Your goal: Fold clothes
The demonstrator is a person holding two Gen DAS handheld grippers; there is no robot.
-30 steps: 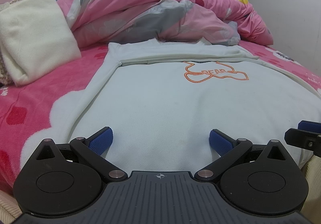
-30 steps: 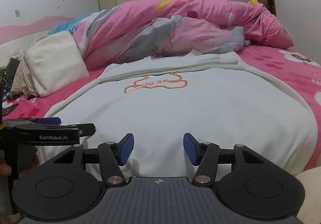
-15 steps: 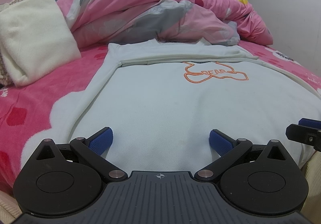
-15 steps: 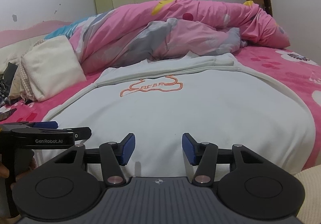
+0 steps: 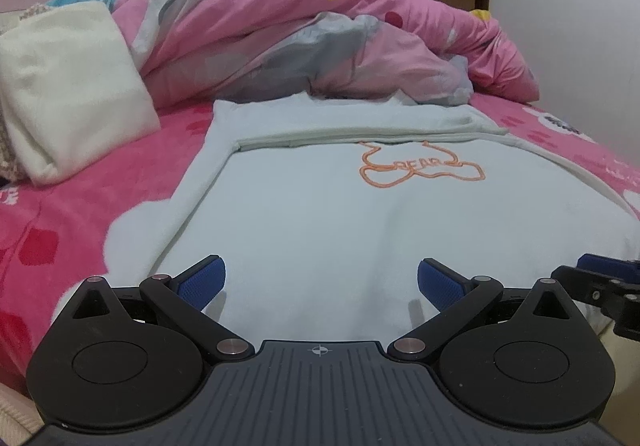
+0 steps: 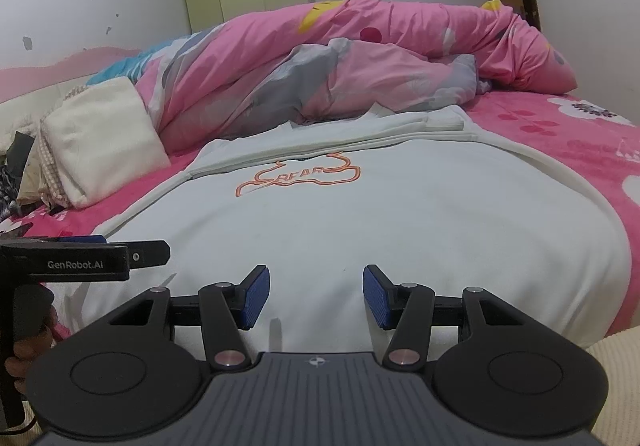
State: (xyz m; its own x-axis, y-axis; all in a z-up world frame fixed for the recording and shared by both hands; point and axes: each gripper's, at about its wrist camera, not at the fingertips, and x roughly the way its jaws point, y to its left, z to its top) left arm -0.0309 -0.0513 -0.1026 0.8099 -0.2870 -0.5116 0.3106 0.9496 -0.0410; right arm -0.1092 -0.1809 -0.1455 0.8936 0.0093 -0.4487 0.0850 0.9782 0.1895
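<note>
Nothing has shifted — two grippers, left (image 5: 320,282) and right (image 6: 316,296), jaws released over one sweatshirt (image 5: 360,230).

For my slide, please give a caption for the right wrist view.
Open right tongs hover at the near hem of a white bear-logo shirt spread on a pink bed.

Soft, even indoor light; sharp centre, strong fisheye bending and dark corners.
</note>
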